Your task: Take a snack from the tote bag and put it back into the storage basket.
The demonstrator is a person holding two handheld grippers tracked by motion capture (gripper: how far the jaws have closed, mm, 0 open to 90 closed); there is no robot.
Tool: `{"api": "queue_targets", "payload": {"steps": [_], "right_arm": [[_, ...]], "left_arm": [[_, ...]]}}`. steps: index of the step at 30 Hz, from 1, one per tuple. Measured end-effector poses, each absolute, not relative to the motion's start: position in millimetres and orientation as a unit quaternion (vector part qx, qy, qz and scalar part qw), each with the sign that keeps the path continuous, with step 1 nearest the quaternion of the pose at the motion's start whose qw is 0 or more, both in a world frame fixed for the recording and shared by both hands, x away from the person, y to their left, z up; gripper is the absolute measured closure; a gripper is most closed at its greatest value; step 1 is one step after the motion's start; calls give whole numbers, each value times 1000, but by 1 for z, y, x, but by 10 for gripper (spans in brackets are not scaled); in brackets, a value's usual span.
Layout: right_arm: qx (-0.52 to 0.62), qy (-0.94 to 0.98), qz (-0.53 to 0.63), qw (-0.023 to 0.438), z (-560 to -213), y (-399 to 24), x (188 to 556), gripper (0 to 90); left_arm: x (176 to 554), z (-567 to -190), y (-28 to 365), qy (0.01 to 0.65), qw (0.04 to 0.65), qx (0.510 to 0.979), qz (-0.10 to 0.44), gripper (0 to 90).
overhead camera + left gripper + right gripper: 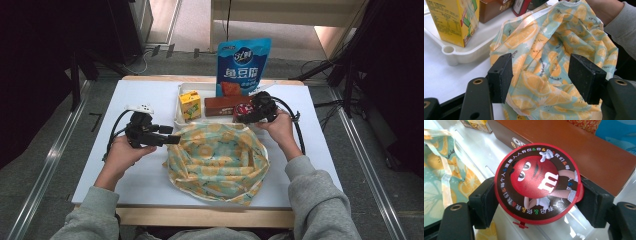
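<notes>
- High view: the right claw (248, 114) holds a round red candy tub (243, 111) over the white tray (186, 90), just beyond the floppy lemon-print bag (217, 160).
- Left gripper view: the left claw (544, 75) gapes wide around the bag's soft cloth.
- Right gripper view: the tub's glossy lid faces the camera, pads gripping its sides.

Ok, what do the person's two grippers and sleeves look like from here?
Both are black handheld tools. The left gripper carries a pale three-cornered plate on top and trails a black cable looping behind it. The right gripper has a black cable curving back along the forearm. In the gripper views each has two flat, blocky black jaws on arms with brass-coloured rivets. The person wears grey sleeves.
</notes>
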State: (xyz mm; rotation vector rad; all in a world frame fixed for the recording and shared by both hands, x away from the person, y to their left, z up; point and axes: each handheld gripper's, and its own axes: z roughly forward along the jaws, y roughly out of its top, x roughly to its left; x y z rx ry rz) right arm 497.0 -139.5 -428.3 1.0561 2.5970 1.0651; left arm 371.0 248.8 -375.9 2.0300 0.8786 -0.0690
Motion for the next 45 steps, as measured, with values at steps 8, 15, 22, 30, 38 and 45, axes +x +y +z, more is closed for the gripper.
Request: {"api": "queue_targets", "payload": {"steps": [8, 15, 22, 30, 38, 45], "right_arm": [[364, 857, 361, 59, -422, -145, 495, 175], [359, 851, 378, 62, -404, -153, 484, 232], [359, 833, 414, 73, -395, -164, 463, 558], [355, 831, 423, 71, -408, -171, 445, 884], [359, 837, 410, 59, -422, -162, 444, 900], [382, 829, 403, 68, -426, -171, 451, 900]], "left_arm": [[371, -376, 247, 353, 448, 821, -29, 373], [371, -376, 248, 354, 447, 821, -27, 373], [370, -375, 249, 354, 448, 821, -26, 374], [370, -375, 248, 354, 447, 821, -24, 375], [370, -375, 247, 354, 446, 822, -25, 376], [370, -375, 249, 352, 446, 823, -24, 376]]}}
